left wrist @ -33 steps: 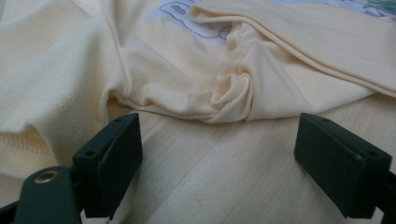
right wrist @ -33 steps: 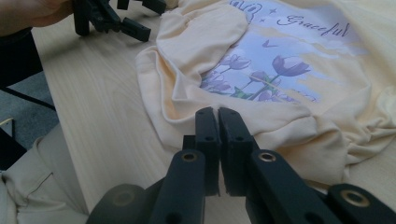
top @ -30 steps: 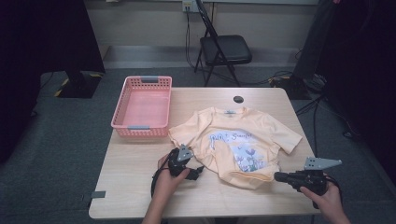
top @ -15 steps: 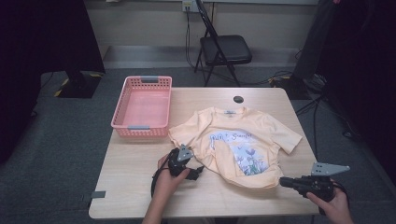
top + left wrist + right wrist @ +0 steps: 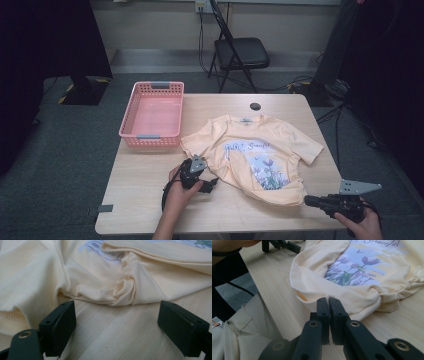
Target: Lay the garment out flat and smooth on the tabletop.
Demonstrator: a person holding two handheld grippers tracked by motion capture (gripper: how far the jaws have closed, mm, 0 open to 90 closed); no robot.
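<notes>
Yellow shirt (image 5: 260, 155) lies print-up on the tabletop (image 5: 145, 200), mid-right, lower hem bunched and rumpled toward the near edge. Pink basket (image 5: 152, 112) sits at the far left corner, apart from the shirt.

Left claw (image 5: 212, 184) rests low on the tabletop just beside the shirt's left hem. In the left gripper view its jaws stand wide apart with bare wood between them and a twisted fold of the shirt (image 5: 125, 287) right ahead, not touched.

Right claw (image 5: 310, 201) is at the near right edge of the tabletop, tip pointing at the bunched hem. In the right gripper view its jaws are pressed together with nothing between them, and the shirt's hem (image 5: 342, 293) lies just past the tips. Left claw (image 5: 287, 246) shows farther off at the top.
</notes>
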